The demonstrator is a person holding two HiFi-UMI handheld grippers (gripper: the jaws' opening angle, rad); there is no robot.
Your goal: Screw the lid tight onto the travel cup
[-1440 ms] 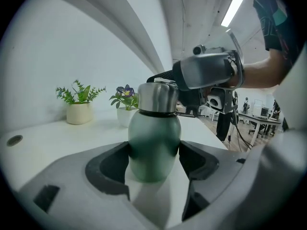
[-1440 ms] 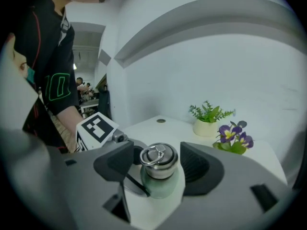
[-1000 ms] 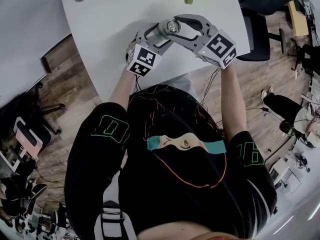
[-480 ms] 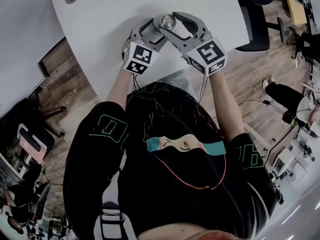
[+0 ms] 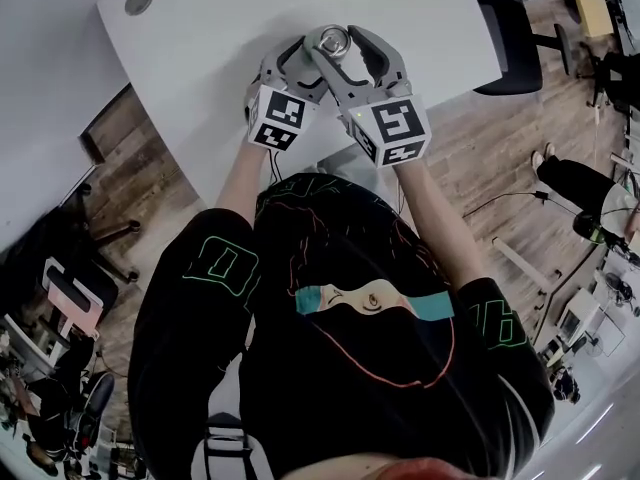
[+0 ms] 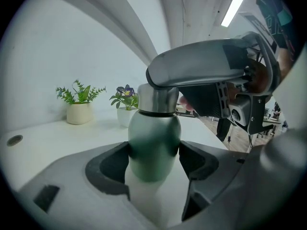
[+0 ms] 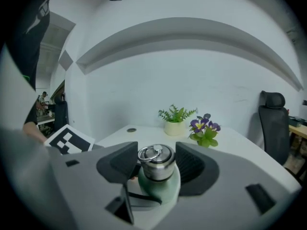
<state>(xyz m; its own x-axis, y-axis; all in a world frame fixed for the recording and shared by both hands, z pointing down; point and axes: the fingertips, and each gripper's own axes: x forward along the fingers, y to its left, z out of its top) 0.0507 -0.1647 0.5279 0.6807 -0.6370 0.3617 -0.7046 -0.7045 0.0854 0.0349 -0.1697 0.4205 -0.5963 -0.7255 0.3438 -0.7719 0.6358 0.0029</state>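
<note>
Head view: over the desk (image 5: 200, 58), the right tongs (image 5: 336, 50) have swung round from out at the side to nearer the person's chest. The left tongs (image 6: 154, 157) clamp the green travel cup (image 6: 153, 143) by its body. The right tongs pinch the steel lid (image 7: 154, 159) just above the left pair. That twist probably drove the lid further down its thread, though full tightness is unproven.

Both forearms reach forward, close together (bare below the black sleeves). The left gripper (image 5: 302, 58) has its fingers (image 6: 112, 164) pressed on either side of the travel cup (image 6: 153, 143). The right gripper (image 5: 340, 43) sits higher, fingers (image 7: 192, 169) clamped round the lid (image 7: 156, 159).
</note>
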